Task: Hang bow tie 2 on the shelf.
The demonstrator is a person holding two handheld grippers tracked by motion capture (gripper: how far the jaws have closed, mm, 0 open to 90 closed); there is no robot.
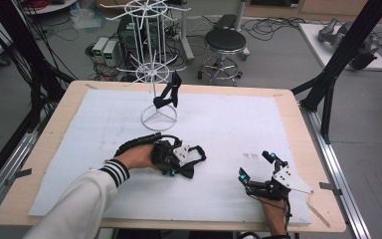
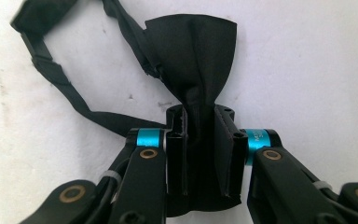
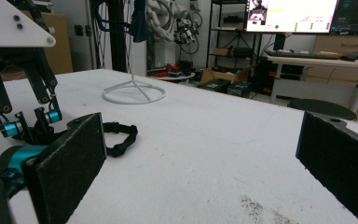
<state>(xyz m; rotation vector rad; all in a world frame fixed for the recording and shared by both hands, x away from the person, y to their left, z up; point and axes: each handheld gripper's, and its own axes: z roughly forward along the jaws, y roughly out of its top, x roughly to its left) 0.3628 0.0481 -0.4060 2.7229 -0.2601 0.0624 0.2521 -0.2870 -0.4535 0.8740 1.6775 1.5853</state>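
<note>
Your left gripper (image 2: 200,154) pinches the black bow tie's (image 2: 200,60) knot, wings running lengthwise between the jaws; your right gripper (image 1: 256,167) gapes wide, empty, to its right.

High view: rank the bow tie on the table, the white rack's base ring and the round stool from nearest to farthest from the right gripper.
1. Bow tie on the table, left of the right gripper, clamped by the left gripper.
2. Rack's base ring, farther back and left on the white mat.
3. Stool, on the floor beyond the table's far edge.
</note>
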